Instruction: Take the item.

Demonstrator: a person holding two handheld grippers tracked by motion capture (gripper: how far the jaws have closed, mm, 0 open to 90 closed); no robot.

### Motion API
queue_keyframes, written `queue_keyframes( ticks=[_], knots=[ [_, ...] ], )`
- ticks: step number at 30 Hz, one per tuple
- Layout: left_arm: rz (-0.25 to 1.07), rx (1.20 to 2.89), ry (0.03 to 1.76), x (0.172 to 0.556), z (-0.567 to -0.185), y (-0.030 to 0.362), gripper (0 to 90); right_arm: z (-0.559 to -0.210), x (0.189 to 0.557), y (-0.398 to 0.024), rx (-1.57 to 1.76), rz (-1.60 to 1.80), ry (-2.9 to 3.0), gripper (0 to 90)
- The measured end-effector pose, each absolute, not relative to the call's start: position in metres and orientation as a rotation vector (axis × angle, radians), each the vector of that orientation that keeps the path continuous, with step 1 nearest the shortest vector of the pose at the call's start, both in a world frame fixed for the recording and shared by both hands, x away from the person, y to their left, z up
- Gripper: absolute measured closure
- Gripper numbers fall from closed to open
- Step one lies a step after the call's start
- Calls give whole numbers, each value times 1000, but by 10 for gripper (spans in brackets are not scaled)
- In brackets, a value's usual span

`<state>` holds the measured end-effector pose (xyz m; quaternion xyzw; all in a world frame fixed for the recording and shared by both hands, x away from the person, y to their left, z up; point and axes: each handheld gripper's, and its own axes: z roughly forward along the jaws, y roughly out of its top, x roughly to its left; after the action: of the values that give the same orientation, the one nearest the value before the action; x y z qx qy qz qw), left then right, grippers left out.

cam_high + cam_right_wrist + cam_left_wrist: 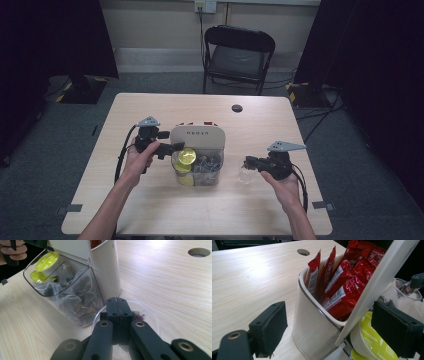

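Left gripper view: glossy red sachets

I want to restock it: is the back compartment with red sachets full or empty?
Full: red sachets stand packed in the white compartment, tips above its rim.

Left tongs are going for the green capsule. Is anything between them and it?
Yes. The tilted white lid of the sachet bin crosses the gap of the open left tongs, and the capsule sits tucked under it beside one jaw. Closing now would likely catch the lid too.
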<state>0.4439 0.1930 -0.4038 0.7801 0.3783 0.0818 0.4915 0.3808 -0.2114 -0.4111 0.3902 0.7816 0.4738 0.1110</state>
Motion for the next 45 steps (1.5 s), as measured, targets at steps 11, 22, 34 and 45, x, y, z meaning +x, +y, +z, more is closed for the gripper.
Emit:
queue_keyframes(
  ticks=[11,22,34,45],
  knots=[
    [197,1896,918,444,-404,193,133,-409,379,-211,1146,1398,2275,794],
    [199,1896,918,444,-404,193,134,-404,377,-218,1176,1426,2230,688],
    [203,1890,928,443,-403,196,135,-406,358,-240,1223,1389,2194,571],
    [205,1883,935,442,-402,201,134,-434,343,-267,1340,1257,2156,391]
  ],
)
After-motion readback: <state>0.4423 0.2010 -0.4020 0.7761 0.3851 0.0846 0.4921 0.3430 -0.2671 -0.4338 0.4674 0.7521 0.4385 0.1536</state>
